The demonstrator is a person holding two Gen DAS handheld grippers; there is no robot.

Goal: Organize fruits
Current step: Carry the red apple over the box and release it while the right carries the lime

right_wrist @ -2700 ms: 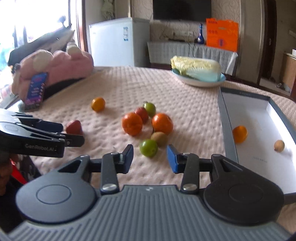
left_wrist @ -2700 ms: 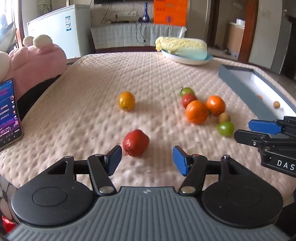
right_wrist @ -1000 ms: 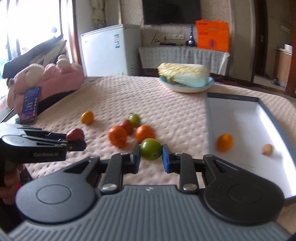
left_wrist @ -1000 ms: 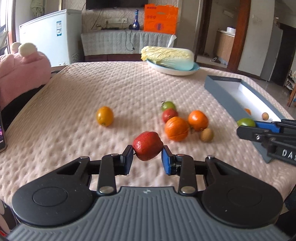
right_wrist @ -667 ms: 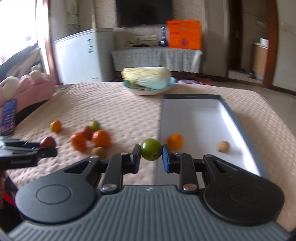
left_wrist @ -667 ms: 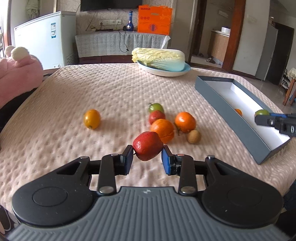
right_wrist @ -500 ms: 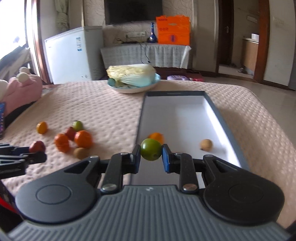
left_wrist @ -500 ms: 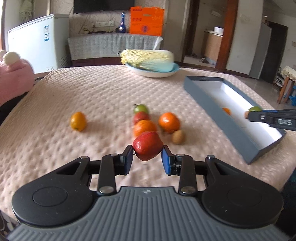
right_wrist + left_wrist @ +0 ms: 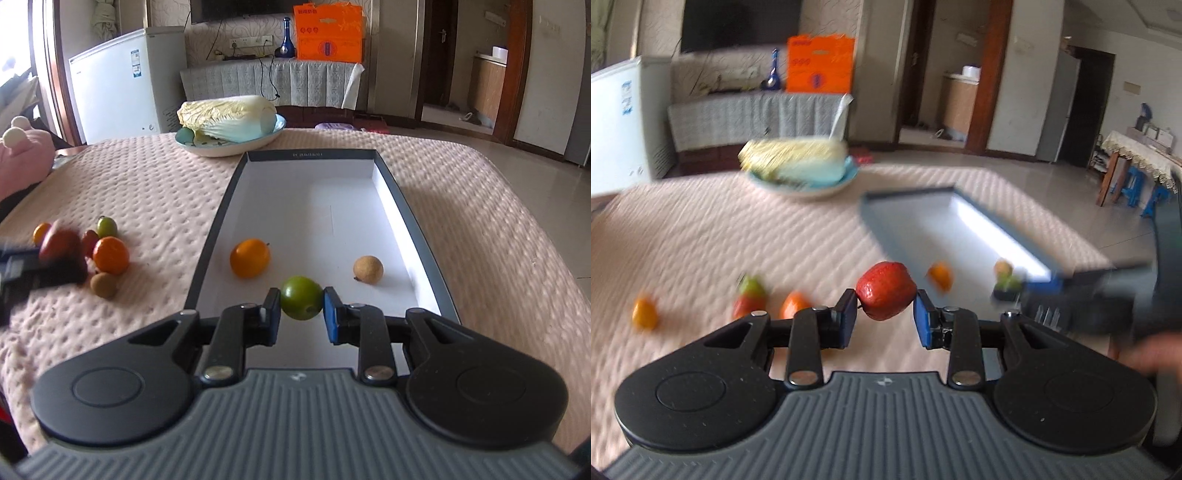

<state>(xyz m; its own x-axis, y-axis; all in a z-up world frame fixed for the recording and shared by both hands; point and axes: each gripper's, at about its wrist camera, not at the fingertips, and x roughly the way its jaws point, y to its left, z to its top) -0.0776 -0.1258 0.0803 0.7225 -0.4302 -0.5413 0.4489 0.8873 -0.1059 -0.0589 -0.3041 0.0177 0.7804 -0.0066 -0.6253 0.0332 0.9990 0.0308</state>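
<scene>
Blue pads, left gripper (image 9: 885, 315): the jaws stood narrow, clamped on a red fruit (image 9: 886, 290) (strawberry-like in shape), one pad at each flank.
Red fruit, place: it sat between the pad tips, lifted off the counter (image 9: 701, 236), in front of the near end of the grey box (image 9: 882, 229).
Red fruit, axis: its long axis ran roughly across the jaws, from pad to pad; the view was too blurred to tell which way any stem pointed.
Right gripper (image 9: 301, 314): the jaws were narrow too, pressed on a round green fruit (image 9: 301, 297) from both sides.
Green fruit, place: held over the near part of the box floor (image 9: 332, 206), between an orange fruit (image 9: 249, 257) on its left and a small brown fruit (image 9: 368, 269) on its right, both lying inside the box.
Left on the counter: a loose cluster beside the box, with an orange (image 9: 110, 255), a small green one (image 9: 106, 226) and a brown one (image 9: 104, 285).
</scene>
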